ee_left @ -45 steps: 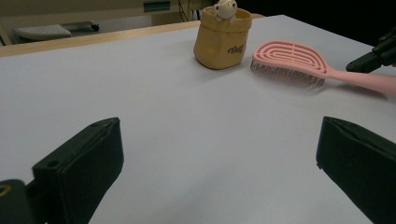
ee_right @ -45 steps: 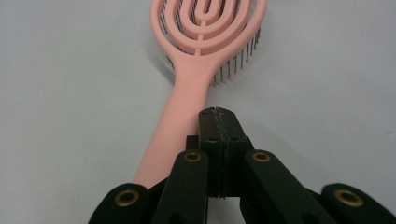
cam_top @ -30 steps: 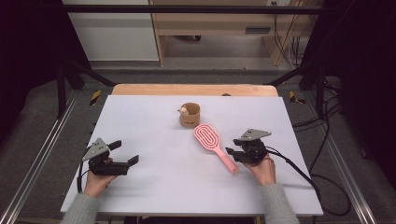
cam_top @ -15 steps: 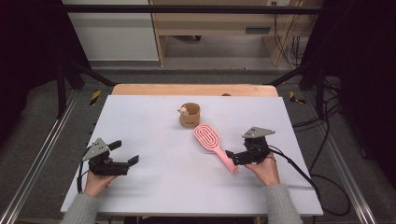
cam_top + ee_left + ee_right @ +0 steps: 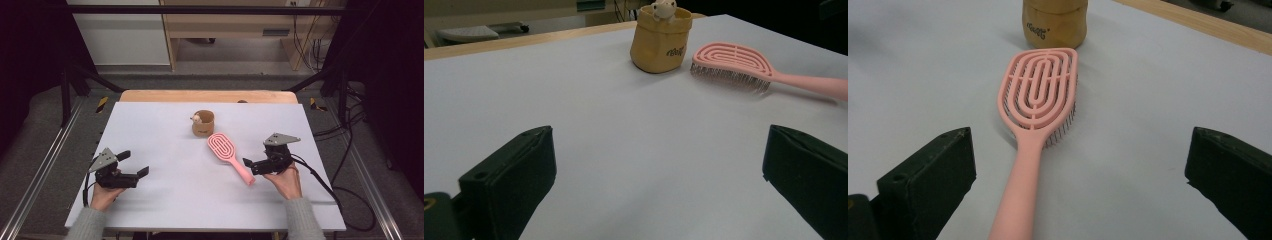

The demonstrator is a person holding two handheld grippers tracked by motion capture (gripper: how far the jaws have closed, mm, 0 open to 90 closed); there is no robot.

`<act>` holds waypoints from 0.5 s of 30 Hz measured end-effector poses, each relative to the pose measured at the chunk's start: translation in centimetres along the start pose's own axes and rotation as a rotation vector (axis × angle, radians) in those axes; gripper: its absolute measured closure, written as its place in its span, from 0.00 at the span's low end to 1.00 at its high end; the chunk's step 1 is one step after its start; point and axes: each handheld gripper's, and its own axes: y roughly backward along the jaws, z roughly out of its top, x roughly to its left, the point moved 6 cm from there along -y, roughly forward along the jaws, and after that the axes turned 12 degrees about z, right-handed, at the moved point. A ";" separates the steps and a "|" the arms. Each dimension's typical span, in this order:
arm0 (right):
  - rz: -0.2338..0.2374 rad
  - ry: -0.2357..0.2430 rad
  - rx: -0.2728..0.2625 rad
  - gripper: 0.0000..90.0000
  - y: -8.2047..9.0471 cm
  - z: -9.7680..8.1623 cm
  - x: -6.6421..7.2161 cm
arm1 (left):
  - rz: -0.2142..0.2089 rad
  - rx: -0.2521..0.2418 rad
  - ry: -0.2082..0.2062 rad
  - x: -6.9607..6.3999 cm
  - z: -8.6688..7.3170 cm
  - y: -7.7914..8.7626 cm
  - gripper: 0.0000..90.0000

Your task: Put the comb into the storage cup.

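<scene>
While the pink hairbrush (image 5: 231,157) is lying bristles-down just right of the frame's centre in the high view, the right gripper (image 5: 254,165) is sitting at the brush's handle end, its jaws having just been opening and now standing wide. In the right gripper view the hairbrush (image 5: 1035,125) is running up the middle of the picture, its handle passing between the two black jaws with clear white table on either side, so neither pad is pressing on it. The slotted head is pointing toward the small tan paper-bag holder (image 5: 1054,22) at the top centre of that view, ending just short of it. In the high view the holder (image 5: 202,123) is standing upright above and left of the brush head, with a small pale figure peeking out of its top. The left gripper (image 5: 134,165) is resting in the lower left of the high view, held by a hand in a grey sleeve, its jaws spread wide over the bare white table (image 5: 165,200), well apart from the brush.
</scene>
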 end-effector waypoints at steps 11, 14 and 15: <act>-0.001 0.033 0.002 0.00 0.0 0.7 0.8 | -0.002 0.003 -0.004 -0.1 0.0 0.0 0.01; -0.002 0.046 -0.003 0.00 -0.1 1.0 1.1 | -0.001 0.004 -0.004 -0.1 0.0 -0.1 0.01; 0.000 0.047 -0.003 0.00 -0.1 1.1 1.2 | -0.001 0.004 -0.004 -0.1 0.0 -0.1 0.01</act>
